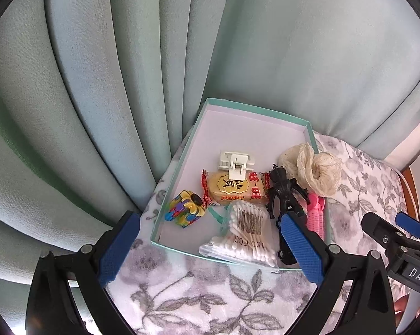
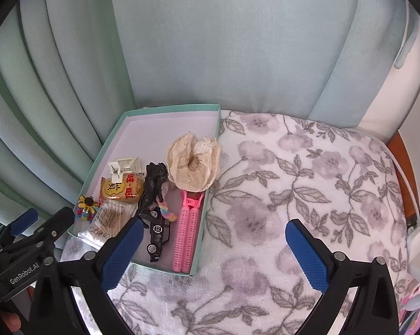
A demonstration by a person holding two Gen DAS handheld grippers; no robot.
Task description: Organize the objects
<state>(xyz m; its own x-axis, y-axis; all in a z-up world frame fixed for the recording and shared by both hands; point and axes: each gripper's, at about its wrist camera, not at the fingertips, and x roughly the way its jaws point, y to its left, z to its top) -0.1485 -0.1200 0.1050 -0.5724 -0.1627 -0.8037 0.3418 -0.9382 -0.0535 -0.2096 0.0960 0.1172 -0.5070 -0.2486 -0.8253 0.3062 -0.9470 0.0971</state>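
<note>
Both blue-ribbed tools, left [image 1: 207, 247] and right [image 2: 214, 254], spread empty above fuzzy floral blanket [image 2: 293, 195], teal cardboard box [image 2: 104, 150].

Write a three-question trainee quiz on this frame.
1. True or false: both claws, left and right, are open and hold nothing.
2. What lies against the box's right wall? A) swabs B) pink rollers C) snack
3. What sits on the snack?

Key: 1 true. 2 B, the rollers; the swabs lie at the near edge. 3 The white clip.
</note>
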